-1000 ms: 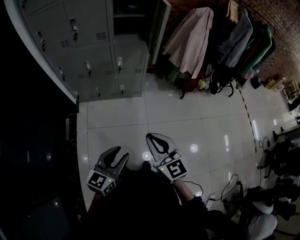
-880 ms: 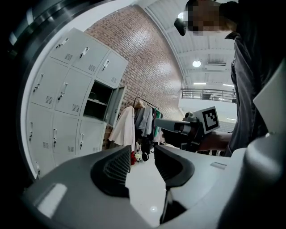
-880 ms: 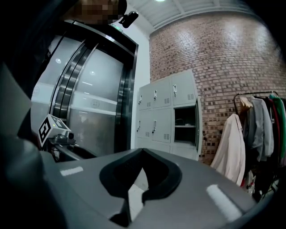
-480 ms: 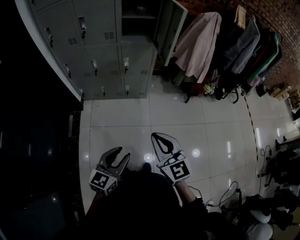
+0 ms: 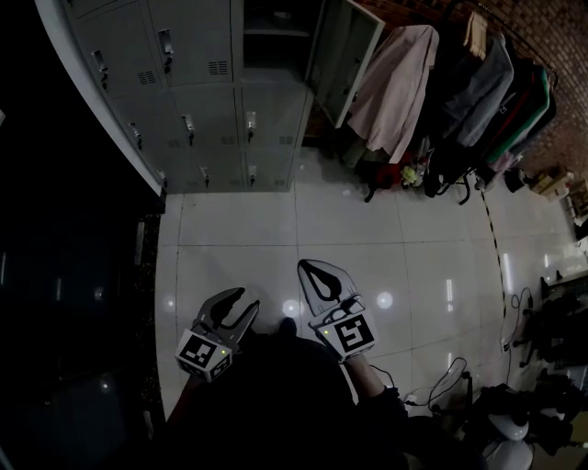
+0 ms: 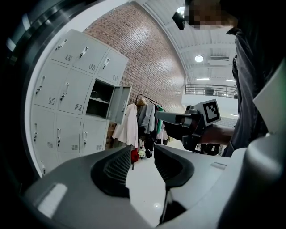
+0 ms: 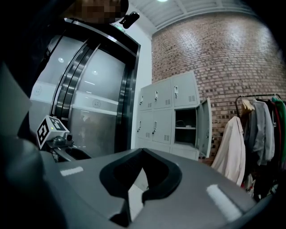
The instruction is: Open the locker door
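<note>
A: While the left tool (image 5: 246, 299) and the right tool (image 5: 303, 266) hover low over the glossy tiled floor (image 5: 367, 229), where does the locker door (image 5: 344, 55) stand?

B: Well apart from both, at the far end of the floor. It belongs to the top right compartment (image 5: 274, 27) of the grey lockers (image 5: 197, 101). It is swung out to the right, so the dark inside shows. The other doors are closed.

A: And the left tool's jaws?

B: They stand apart, and between them there is only the far floor and the coats (image 5: 395, 83). It holds nothing.

A: The right tool?

B: Its jaws meet at the tips, with nothing gripped. It sits just beside the left one and points toward the lockers.

A: What is near the door?

B: The coats hang on a rack against the brick wall (image 7: 232, 53), just right of the open door, with a pale one nearest it.
</note>
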{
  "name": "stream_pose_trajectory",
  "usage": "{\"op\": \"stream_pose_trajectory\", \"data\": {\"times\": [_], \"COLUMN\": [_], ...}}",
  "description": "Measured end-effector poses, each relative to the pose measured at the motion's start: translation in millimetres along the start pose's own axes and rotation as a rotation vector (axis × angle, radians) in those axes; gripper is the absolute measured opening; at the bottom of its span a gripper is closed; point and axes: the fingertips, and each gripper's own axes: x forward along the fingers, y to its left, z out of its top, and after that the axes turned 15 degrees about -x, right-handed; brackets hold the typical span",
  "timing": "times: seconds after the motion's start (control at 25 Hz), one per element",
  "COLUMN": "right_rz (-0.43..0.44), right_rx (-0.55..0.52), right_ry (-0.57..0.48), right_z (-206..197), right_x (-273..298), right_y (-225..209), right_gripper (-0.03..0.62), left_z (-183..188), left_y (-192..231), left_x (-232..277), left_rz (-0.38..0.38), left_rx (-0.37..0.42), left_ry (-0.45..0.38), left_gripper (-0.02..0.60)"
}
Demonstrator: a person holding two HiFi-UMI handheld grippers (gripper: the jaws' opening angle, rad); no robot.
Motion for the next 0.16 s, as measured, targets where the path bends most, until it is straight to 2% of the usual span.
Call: {"op": "stream_pose_trajectory", "data": {"times": [0.16], "right_rz": [-0.003], "right_rx": [-0.002], "right_ry": [0.004], "right_z": [-3.9], "right_x": [-0.8], "right_y": [-0.5], "right_gripper": [0.001], "left_z": [-2.5], "left_y": [1.1], "left_x": [2.4], "left_rz": [-0.005], "left_rx": [0.002], "left_ry": [0.01], "left_gripper": [0.179]}}
